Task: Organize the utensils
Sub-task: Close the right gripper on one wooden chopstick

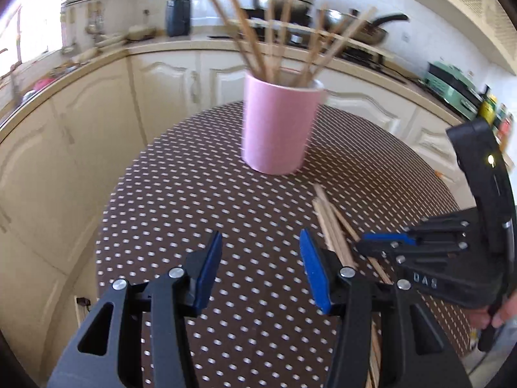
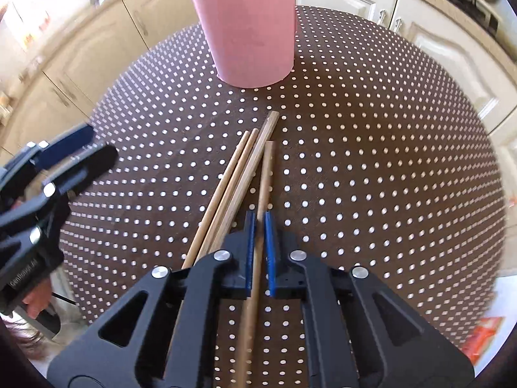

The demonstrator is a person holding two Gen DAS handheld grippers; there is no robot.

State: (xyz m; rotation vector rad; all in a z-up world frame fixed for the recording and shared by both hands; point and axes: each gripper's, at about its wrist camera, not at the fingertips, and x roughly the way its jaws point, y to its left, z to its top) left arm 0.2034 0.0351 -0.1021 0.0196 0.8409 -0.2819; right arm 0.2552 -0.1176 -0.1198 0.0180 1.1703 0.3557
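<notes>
The right claw (image 2: 260,223) pinches one chopstick (image 2: 267,174) off the loose few (image 2: 232,187) lying on the dotted table (image 2: 371,168), presumably bound for the pink cup (image 2: 248,29) beyond, while the left claw (image 1: 260,258) waits half-spread, holding nothing.

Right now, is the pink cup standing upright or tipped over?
Upright. The pink cup stands on its base on the dotted table, its open rim up with chopsticks sticking out.

There is one pink cup (image 1: 278,126) on the spotted table (image 2: 387,177). Four wooden sticks (image 2: 239,174) lie on the table. More sticks (image 1: 274,42) stand in the cup, too blurry to count, and there are two grippers.
</notes>
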